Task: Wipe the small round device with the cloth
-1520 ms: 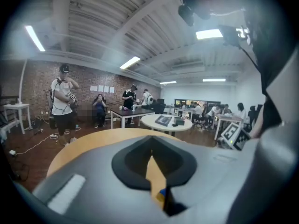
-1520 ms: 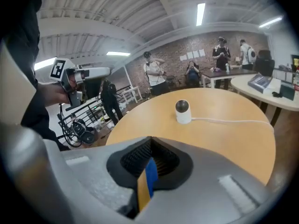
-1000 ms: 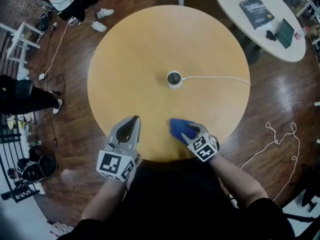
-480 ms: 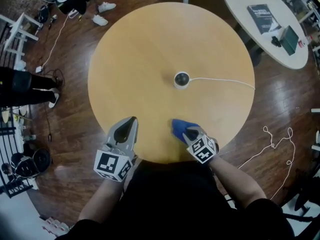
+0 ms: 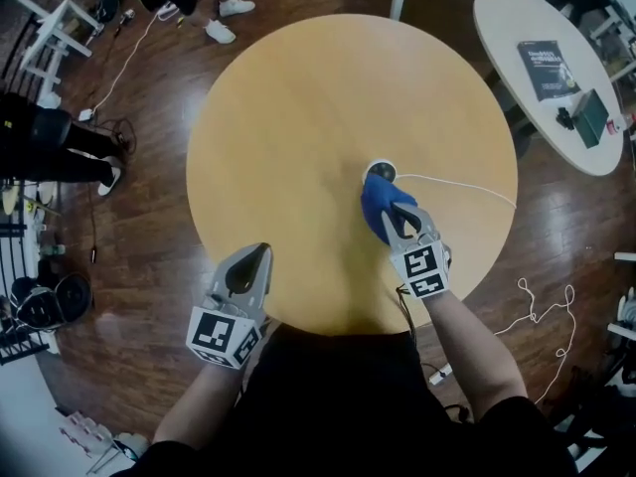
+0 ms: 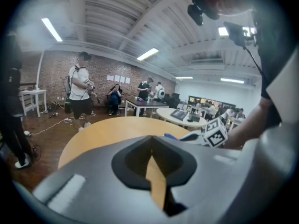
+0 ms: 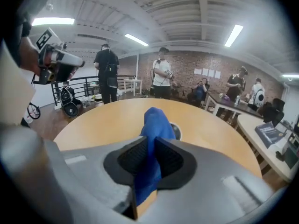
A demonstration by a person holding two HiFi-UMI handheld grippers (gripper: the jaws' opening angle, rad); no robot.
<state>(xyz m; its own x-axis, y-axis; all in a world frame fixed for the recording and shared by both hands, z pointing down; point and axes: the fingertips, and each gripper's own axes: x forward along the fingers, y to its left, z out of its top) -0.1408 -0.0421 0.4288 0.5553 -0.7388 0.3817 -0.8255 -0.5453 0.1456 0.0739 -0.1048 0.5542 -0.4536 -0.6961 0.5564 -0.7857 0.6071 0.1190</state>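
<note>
The small round white device (image 5: 381, 172) sits near the middle of the round wooden table (image 5: 288, 117), and its white cable (image 5: 457, 182) runs off to the right. My right gripper (image 5: 396, 215) is shut on the blue cloth (image 5: 382, 205). Its jaws have just been closing on the cloth. The cloth hangs just in front of the device and partly covers it. In the right gripper view the cloth (image 7: 156, 122) sticks out between the pads, with the device (image 7: 176, 130) right behind it. My left gripper (image 5: 260, 251) is shut and empty near the table's front edge.
A second white table (image 5: 517, 28) at the upper right carries a book (image 5: 549, 68) and small items. Cables lie on the wooden floor at right (image 5: 542, 306). A person's legs (image 5: 50, 157) are at the left. Several people stand beyond the table (image 7: 161, 78).
My right gripper has lifted the blue cloth off the table's front edge and carried it forward to just short of the device. The left gripper has shifted only slightly.
</note>
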